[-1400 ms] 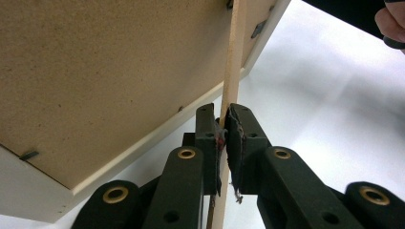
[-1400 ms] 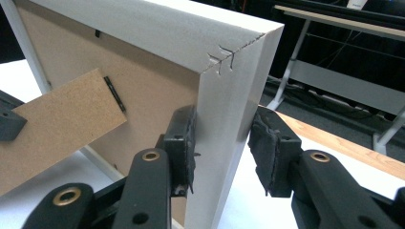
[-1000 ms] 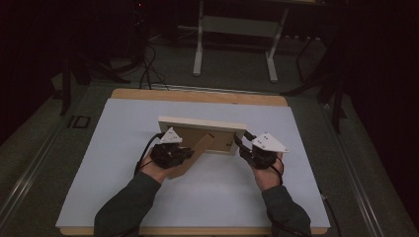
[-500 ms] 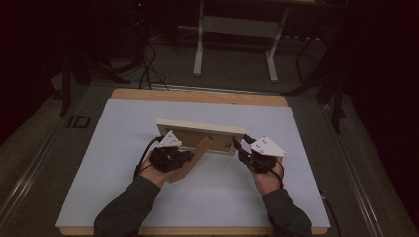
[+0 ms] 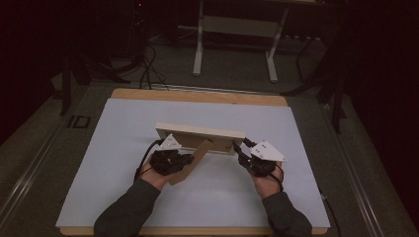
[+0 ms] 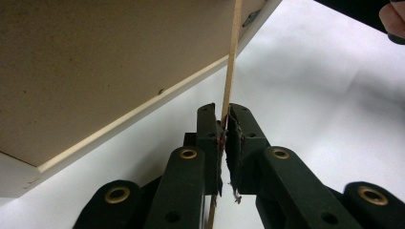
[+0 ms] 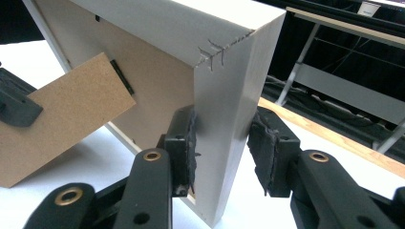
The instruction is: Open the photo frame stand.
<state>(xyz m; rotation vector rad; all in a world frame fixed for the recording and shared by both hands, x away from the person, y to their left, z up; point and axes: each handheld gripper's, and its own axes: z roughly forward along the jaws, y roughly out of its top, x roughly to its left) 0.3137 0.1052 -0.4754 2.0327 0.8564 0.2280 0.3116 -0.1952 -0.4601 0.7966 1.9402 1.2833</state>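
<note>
1. We see a picture frame (image 7: 229, 95) of pale painted wood, matt, stapled at its corner.
2. Its stand flap (image 7: 62, 114) looks like rough brown fibreboard.
3. The desk (image 5: 123, 123) has a smooth matt white top with a wood edge.
4. Our fingers (image 6: 239, 138) are matt black plastic with frayed pads.

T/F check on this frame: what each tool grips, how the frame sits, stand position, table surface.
1. The left tool is shut on the thin brown fibreboard stand flap. True.
2. The right tool grips the side rail of the pale wooden picture frame. True; one pad presses the rail, while the other pad's contact is hard to judge.
3. The picture frame lies flat, face up. False: it stands on edge, with its back towards the person.
4. The stand flap is folded flat against the frame's back. False: it is swung out from the back.
5. The table's white surface is covered with a dark cloth. False: it is bare white.
</note>
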